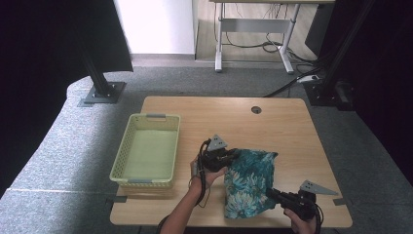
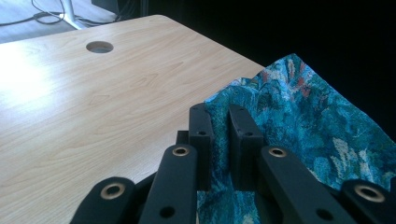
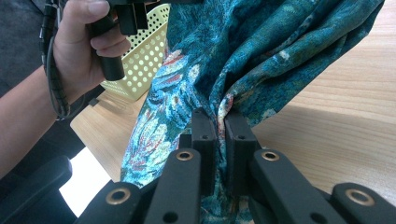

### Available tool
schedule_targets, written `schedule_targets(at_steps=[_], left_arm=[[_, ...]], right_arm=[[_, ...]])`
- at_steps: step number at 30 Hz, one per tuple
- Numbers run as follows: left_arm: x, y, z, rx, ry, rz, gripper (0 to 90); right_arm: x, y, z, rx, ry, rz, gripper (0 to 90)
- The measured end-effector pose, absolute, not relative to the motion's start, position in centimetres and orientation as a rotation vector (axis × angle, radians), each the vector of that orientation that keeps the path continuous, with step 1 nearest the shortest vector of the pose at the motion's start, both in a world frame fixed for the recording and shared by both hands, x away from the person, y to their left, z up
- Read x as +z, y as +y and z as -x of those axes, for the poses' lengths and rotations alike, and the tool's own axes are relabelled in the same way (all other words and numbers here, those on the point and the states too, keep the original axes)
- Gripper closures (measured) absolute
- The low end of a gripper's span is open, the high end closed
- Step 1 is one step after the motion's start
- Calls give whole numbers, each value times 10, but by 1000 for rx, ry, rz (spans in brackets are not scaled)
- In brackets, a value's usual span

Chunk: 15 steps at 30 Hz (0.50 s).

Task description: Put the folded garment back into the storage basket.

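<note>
We see the left gripper (image 1: pixel 233 155) and the right gripper (image 1: pixel 271 193) each clamped on the teal floral cloth (image 1: pixel 248 183), lifted over the wooden table (image 1: pixel 287 126) beside the yellow basket (image 1: pixel 122 156). We find no readable writing anywhere.

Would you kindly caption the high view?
Both grippers, left and right, clamp a teal floral cloth beside a yellow basket.

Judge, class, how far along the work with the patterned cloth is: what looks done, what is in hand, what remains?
Done: both grips are made. The left gripper and right gripper each have their jaws pinched on the teal floral cloth. In hand: the cloth hangs bunched between them over the table. Left, probably: moving it to the yellow basket, which holds nothing yet.
</note>
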<state>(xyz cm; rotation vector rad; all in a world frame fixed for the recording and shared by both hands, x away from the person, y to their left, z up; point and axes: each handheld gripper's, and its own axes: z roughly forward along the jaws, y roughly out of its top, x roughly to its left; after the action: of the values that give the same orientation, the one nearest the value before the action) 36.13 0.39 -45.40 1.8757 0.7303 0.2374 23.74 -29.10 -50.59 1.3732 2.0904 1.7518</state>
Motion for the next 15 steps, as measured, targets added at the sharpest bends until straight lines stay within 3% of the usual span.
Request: schedule_targets(at_steps=[15], left_arm=[[-438, 9, -359, 256, 717, -1869, 814]], right_arm=[[-495, -288, -239, 1778, 2084, -1347, 839]])
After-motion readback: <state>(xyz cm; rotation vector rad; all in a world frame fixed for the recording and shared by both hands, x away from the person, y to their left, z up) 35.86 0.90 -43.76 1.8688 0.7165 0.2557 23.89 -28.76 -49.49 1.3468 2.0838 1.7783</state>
